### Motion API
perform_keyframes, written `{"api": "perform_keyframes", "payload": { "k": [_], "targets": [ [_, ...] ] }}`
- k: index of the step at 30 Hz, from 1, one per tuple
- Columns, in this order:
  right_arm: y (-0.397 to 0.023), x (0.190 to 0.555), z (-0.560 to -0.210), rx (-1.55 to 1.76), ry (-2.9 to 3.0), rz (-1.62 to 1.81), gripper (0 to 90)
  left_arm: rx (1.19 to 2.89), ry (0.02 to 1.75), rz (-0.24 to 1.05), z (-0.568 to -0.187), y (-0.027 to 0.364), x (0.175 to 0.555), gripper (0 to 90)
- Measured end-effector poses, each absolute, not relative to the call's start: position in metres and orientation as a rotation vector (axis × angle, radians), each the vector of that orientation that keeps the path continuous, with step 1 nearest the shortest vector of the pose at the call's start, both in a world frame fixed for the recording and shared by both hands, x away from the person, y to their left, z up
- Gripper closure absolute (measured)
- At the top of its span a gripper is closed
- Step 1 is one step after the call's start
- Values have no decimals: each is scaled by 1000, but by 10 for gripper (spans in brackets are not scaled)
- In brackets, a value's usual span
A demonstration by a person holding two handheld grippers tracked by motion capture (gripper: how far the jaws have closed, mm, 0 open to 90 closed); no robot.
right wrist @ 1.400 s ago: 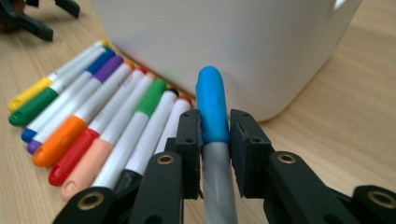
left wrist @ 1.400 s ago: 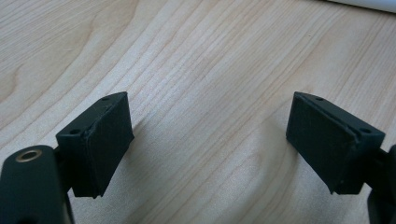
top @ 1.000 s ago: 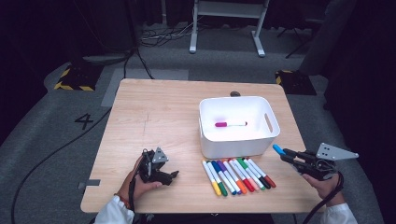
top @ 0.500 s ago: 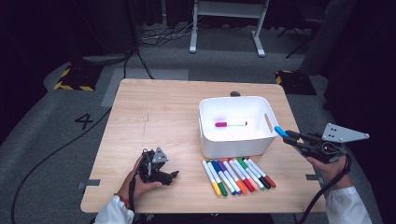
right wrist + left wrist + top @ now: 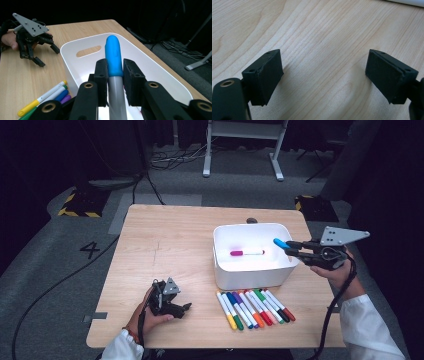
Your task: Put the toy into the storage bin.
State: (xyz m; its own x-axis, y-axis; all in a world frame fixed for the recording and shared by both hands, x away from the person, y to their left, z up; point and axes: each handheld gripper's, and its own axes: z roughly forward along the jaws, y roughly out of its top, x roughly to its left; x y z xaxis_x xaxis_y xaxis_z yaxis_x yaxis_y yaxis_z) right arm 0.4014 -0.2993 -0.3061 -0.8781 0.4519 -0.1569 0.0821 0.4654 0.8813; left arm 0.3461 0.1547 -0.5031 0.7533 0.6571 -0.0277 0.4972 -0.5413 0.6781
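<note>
High view: right gripper (image 5: 295,249) clamps blue marker (image 5: 280,243) at white bin (image 5: 252,277) rim; should release w/ tip over bin; left gripper (image 5: 170,302) open.

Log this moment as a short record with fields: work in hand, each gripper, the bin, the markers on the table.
work in hand: moving markers from the table into the white bin
right gripper: shut on the blue-capped marker, held above the bin's right rim
left gripper: open, empty, resting on the wooden table
bin contents: one pink-capped marker
row of markers: lying side by side in front of the bin, yellow at the left end, red at the right
</note>
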Motion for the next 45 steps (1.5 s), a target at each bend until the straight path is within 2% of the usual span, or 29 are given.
{"api": "perform_keyframes", "payload": {
  "k": [8,26,35,36,45],
  "targets": [
    [-261,423,-309,398,2427,1329,747,2260,860,301,-503,155,346,145],
    [-204,448,-357,282,2794,909,745,2259,861,300,-503,155,346,145],
    [-196,450,-362,276,2891,808,736,2261,858,300,-503,155,346,145],
    [-197,450,-362,288,2876,824,704,2261,857,300,-503,155,346,145],
    [-229,438,-342,443,2649,1075,595,2262,855,302,-503,155,346,146]
  ]
}}
